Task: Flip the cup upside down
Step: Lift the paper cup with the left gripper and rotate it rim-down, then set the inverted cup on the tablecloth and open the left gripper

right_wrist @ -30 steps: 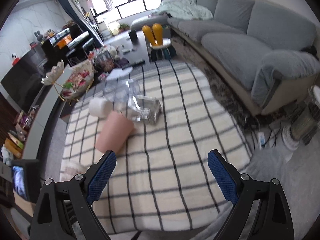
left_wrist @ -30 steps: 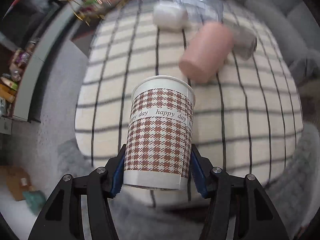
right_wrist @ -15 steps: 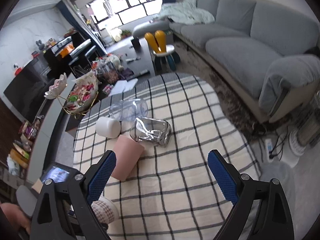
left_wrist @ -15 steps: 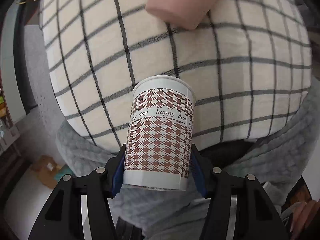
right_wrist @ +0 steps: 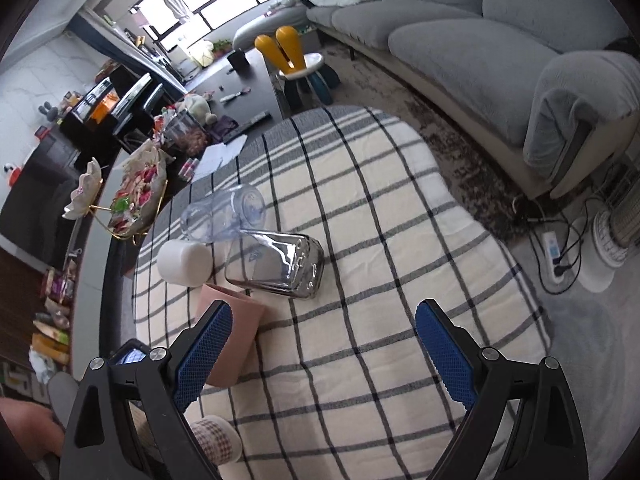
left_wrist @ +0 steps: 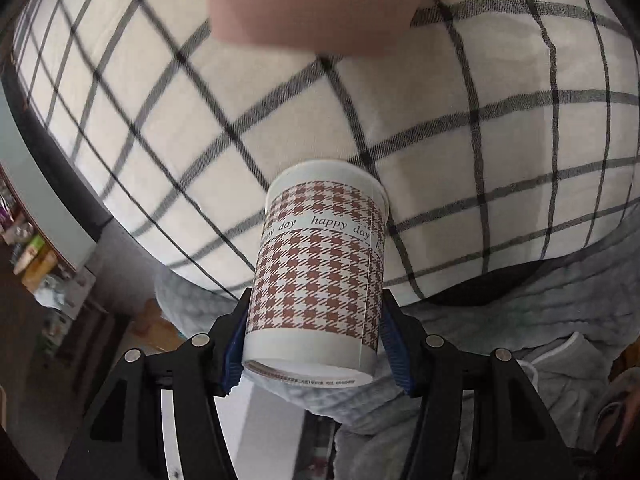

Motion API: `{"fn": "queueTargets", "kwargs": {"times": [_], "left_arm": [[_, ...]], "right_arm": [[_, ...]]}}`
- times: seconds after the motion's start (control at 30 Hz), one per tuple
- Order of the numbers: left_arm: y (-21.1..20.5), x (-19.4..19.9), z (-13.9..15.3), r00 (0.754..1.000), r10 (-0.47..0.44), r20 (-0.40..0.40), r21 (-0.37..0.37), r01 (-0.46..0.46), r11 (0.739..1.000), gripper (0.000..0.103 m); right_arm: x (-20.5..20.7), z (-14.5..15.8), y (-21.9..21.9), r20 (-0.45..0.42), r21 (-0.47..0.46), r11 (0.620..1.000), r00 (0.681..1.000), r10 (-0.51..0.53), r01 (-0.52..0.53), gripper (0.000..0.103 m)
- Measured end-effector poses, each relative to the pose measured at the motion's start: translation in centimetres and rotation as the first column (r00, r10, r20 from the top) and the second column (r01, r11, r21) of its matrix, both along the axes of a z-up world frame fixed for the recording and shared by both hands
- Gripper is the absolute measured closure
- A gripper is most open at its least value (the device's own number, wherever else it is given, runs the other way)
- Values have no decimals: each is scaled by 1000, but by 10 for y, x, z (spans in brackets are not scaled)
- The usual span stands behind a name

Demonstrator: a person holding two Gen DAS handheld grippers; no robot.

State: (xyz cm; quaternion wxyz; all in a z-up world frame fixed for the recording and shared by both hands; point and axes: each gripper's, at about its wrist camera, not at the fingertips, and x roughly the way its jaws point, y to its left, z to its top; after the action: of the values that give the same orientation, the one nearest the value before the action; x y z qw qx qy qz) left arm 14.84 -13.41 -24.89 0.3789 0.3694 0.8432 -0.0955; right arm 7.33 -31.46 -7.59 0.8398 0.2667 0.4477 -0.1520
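Change since earlier frames: left wrist view has tipped from looking across the table to looking down on it; the pink cup now fills the top edge. The right gripper's spread is unchanged.

Left wrist view, tool: left gripper [left_wrist: 314, 344], blue pads closed against both sides of the white paper cup with brown houndstooth print and "happy day" band [left_wrist: 320, 268].

Left wrist view, cup position: held over the near edge of the table, rim pointing away toward the cloth, base nearest the camera.

Left wrist view, surface: cream tablecloth with dark grid lines [left_wrist: 500, 80]; smooth pink cup [left_wrist: 316, 4] blurred at top. Grey quilted fabric [left_wrist: 520, 332] lies below the table edge.

Right wrist view, tool: right gripper [right_wrist: 324, 354], fingers wide apart, nothing between them.

Right wrist view, surface: pink cup on its side behind the left finger; shiny silver container [right_wrist: 276, 264], clear plastic bottle [right_wrist: 222, 216] and white cylinder [right_wrist: 184, 260] lying near one another. Houndstooth cup visible at lower left.

Right wrist view, room: grey sofa [right_wrist: 480, 40], yellow-backed child's stool [right_wrist: 296, 64], dark low table [right_wrist: 236, 84], bright window [right_wrist: 224, 0].
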Motion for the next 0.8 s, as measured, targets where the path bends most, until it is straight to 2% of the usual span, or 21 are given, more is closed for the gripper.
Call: {"fn": "queueTargets", "kwargs": {"times": [0.17, 0.23, 0.27, 0.43, 0.57, 0.63, 0.7, 0.77, 0.8], "left_arm": [[-6, 0, -3, 999, -46, 6, 3, 46, 999, 38], [-8, -1, -2, 998, -55, 16, -10, 55, 998, 14], [-8, -2, 0, 998, -55, 19, -18, 55, 998, 10], [-11, -2, 22, 998, -40, 52, -54, 43, 998, 9], [4, -12, 51, 988, -22, 155, -123, 41, 992, 9], [14, -23, 73, 970, 14, 244, -178, 30, 984, 9], [24, -32, 90, 950, 87, 299, -235, -15, 972, 9], [38, -46, 107, 914, 163, 372, -297, -49, 954, 9], [48, -56, 117, 885, 205, 419, -338, -58, 940, 9]], "right_arm": [[5, -16, -10, -24, 47, 999, 1000, -15, 16, 10], [5, -18, -10, -26, 53, 998, 1000, -13, 14, 10], [5, -17, -10, -26, 54, 998, 1000, -12, 13, 10], [0, -5, -6, -4, 42, 999, 1000, -8, 8, 10], [-8, 18, 3, 40, 1, 1000, 999, 15, -15, 10], [-15, 32, 12, 69, -34, 999, 997, 37, -35, 10], [-23, 48, 23, 93, -79, 995, 993, 71, -64, 10], [-31, 58, 33, 108, -110, 990, 989, 104, -92, 10], [-37, 66, 40, 120, -142, 984, 985, 123, -105, 10]]}}
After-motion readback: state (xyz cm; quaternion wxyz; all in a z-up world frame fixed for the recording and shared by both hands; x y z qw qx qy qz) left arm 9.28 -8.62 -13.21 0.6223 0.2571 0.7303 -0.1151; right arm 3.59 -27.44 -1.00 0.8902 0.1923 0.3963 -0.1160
